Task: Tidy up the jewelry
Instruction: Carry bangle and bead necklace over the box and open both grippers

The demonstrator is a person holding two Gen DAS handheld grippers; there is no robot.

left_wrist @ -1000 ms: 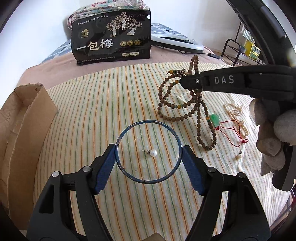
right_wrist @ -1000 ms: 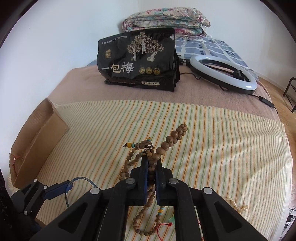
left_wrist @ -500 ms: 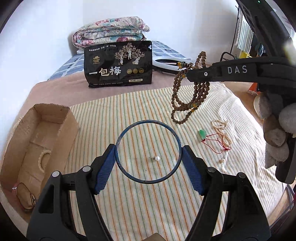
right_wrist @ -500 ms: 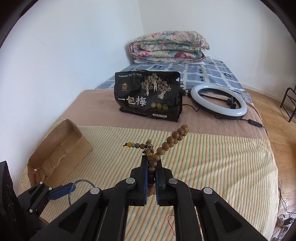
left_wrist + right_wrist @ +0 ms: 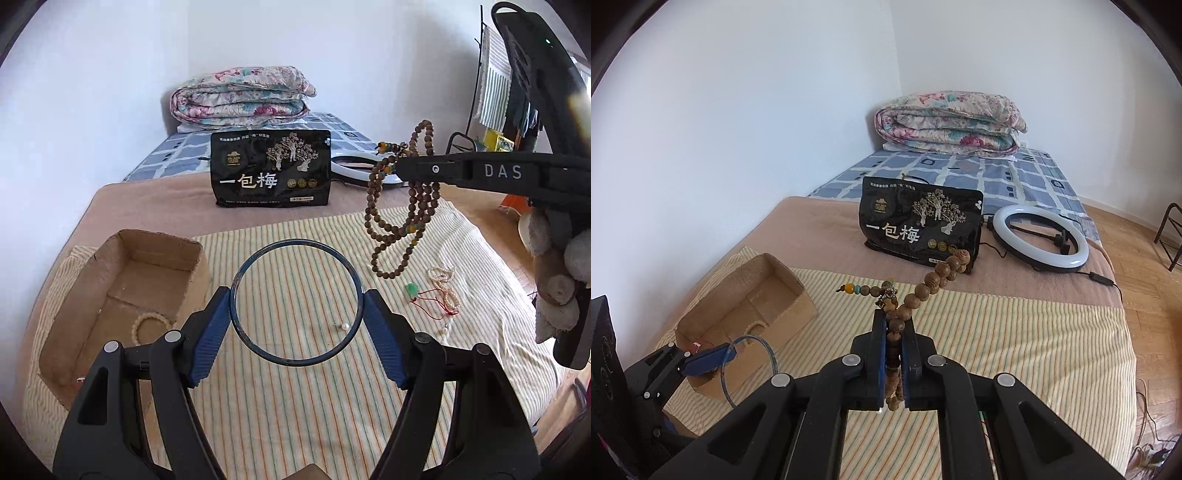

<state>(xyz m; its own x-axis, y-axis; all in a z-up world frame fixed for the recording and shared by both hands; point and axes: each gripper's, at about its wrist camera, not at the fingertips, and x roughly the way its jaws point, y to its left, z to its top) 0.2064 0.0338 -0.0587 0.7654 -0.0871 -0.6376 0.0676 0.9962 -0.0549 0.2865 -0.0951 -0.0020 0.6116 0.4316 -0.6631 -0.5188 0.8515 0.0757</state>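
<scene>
A: Why are the left tongs [image 5: 295, 308] sitting so wide?

B: They are clamping the blue bangle [image 5: 295, 302] across its full width, one blue pad on each side, so the ring is staying flat and cannot swing. It is hanging above the striped cloth [image 5: 295, 406], just beside the cardboard box [image 5: 122, 295].

A: And the right tongs [image 5: 894, 354]?

B: Pressed nearly together, pinching a few beads of the wooden bead necklace [image 5: 402, 221]. The loops are dangling free in the air, well above the bed, which I judge is keeping them from dragging through the pearl strand [image 5: 443, 288] and the green pendant on its red cord [image 5: 412, 290] below.

A: Is the box taking anything already?

B: A pale bead bracelet [image 5: 149, 326] is lying on its floor; most of the bottom looks bare.

A: What room is there?

B: The box is open-topped with low walls, and the bangle is looking narrower than the opening, so it is probably going in first. The loose pearl earring [image 5: 344, 326] is lying under the ring, clear of both tongs. The black snack bag [image 5: 271, 168] is standing well behind.
</scene>
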